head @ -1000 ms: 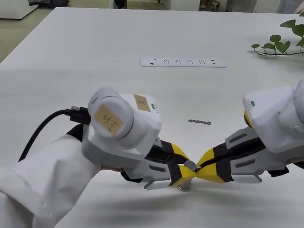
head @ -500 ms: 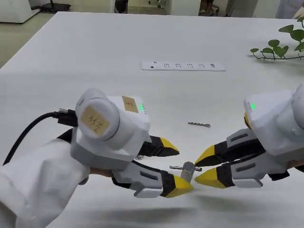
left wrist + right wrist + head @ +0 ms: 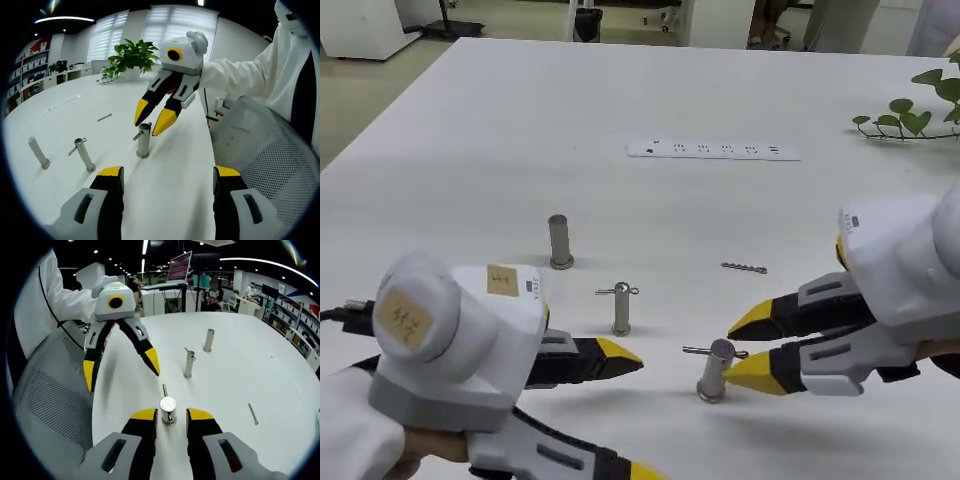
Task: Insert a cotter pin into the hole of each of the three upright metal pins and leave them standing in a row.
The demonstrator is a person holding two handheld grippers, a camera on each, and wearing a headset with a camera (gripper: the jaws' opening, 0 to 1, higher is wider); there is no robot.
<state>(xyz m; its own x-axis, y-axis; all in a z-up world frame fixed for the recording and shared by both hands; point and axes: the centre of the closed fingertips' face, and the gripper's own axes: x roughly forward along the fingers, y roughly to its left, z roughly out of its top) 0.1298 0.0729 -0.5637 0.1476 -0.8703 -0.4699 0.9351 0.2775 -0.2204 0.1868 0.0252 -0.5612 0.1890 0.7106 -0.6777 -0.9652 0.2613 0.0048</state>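
Observation:
Three metal pins stand upright on the white table. The near pin and the middle pin each carry a cotter pin through the top hole. The far pin is bare. A loose cotter pin lies flat. My right gripper is open, its tips just beside the near pin. My left gripper is open, holds nothing and sits back from the pins.
A white power strip lies further back on the table. A leafy plant reaches in from the far right corner. A mesh chair stands by the table's near edge.
Both grippers were shut together at the near pin, then opened. The left one has drawn back toward the lower left. The head camera shifted, bringing the other two pins into sight.

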